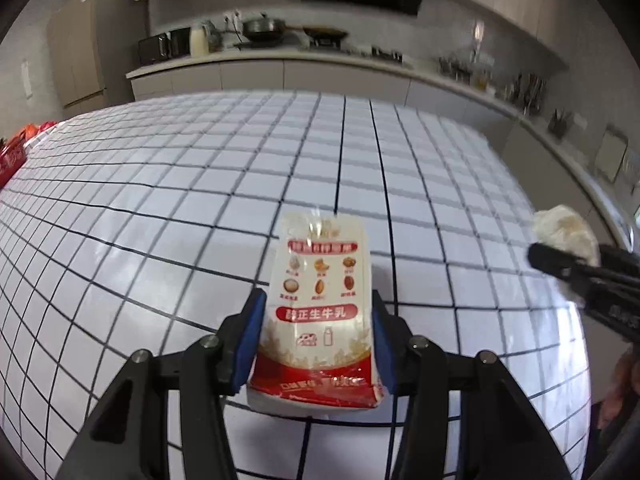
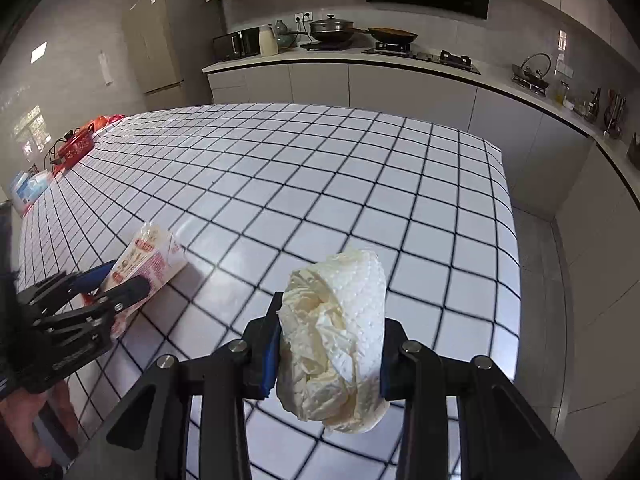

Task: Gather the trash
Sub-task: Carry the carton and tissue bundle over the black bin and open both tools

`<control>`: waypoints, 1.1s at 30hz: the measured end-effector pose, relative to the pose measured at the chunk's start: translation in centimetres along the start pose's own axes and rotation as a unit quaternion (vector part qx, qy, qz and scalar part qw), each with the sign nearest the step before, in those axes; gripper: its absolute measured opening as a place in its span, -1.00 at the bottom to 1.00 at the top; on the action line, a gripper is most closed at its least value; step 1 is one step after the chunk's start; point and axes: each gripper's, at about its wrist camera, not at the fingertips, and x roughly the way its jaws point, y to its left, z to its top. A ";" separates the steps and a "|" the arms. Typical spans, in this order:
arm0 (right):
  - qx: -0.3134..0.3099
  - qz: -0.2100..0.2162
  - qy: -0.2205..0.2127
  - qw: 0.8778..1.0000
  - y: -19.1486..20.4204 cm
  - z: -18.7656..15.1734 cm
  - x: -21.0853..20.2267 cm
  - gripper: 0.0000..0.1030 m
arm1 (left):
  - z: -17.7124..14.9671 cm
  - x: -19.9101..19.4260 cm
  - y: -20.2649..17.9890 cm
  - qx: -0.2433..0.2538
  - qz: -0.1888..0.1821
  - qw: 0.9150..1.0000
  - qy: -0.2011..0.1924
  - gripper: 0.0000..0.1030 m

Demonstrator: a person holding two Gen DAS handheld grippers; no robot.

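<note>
Trash in grippers: 1 snack packet, 1 crumpled tissue.

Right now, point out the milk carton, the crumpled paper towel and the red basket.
milk carton (image 1: 318, 312): left wrist view, printed front.
crumpled paper towel (image 2: 336, 344): right wrist view, creased middle.
red basket (image 2: 76, 148): right wrist view, side wall.

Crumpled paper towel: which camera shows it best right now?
The right wrist view: the crumpled paper towel fills the centre, clamped in the right claw. The left wrist view catches only a blurred piece at its right edge.
</note>
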 end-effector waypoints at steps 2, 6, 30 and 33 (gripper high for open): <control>0.000 -0.003 0.009 1.000 -0.3 -0.4 0.1 -0.23 | 0.6 1.3 -0.2 0.006 0.008 1.000 0.018 0.15; 0.018 -0.007 0.018 1.000 -1.3 -0.6 0.3 -0.24 | 1.3 1.4 0.2 -0.010 -0.010 1.000 0.010 -0.02; 0.077 -0.074 -0.025 0.994 -11.2 -11.2 -14.8 -0.24 | -4.5 -8.8 -15.2 0.068 -0.095 0.992 -0.042 -0.02; 0.082 -0.080 -0.027 0.993 -12.4 -13.2 -16.7 -0.24 | -5.5 -9.8 -17.2 0.078 -0.104 0.990 -0.045 -0.02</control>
